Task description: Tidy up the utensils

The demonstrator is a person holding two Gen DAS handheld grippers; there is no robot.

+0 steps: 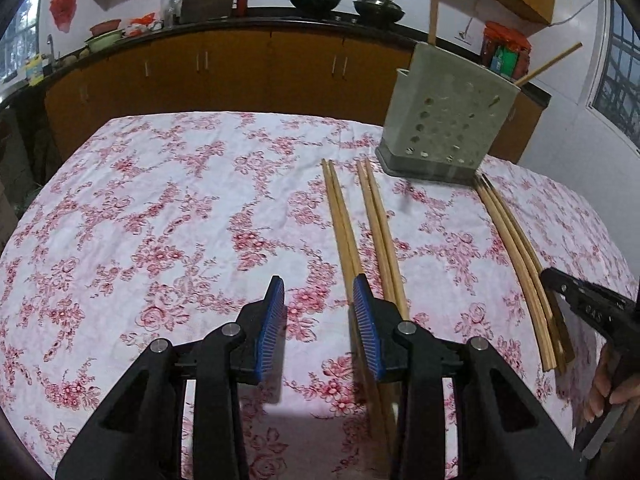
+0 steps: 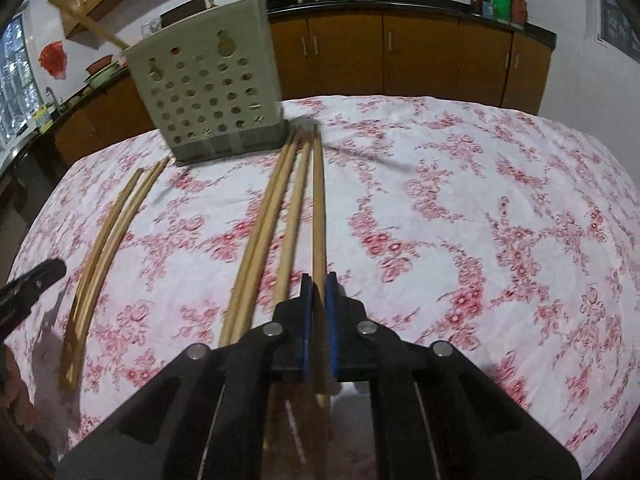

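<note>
Wooden chopsticks lie lengthwise on the flowered tablecloth in front of a grey perforated utensil holder (image 1: 444,120). In the left wrist view my left gripper (image 1: 318,280) is open over bare cloth. Its right finger rests over the near end of one chopstick pair (image 1: 340,220), and a second pair (image 1: 380,220) lies just to the right. In the right wrist view my right gripper (image 2: 319,280) is shut on a single chopstick (image 2: 318,208), whose tip points at the holder (image 2: 208,92). Three more chopsticks (image 2: 264,232) lie to its left. A chopstick (image 1: 548,64) leans out of the holder.
The table (image 2: 500,200) has a pink floral cloth, and its right half holds no objects. Behind it runs a wooden cabinet counter (image 1: 240,60) with woks and jars. The other gripper's black frame (image 1: 592,312), held by a hand, shows at the right edge.
</note>
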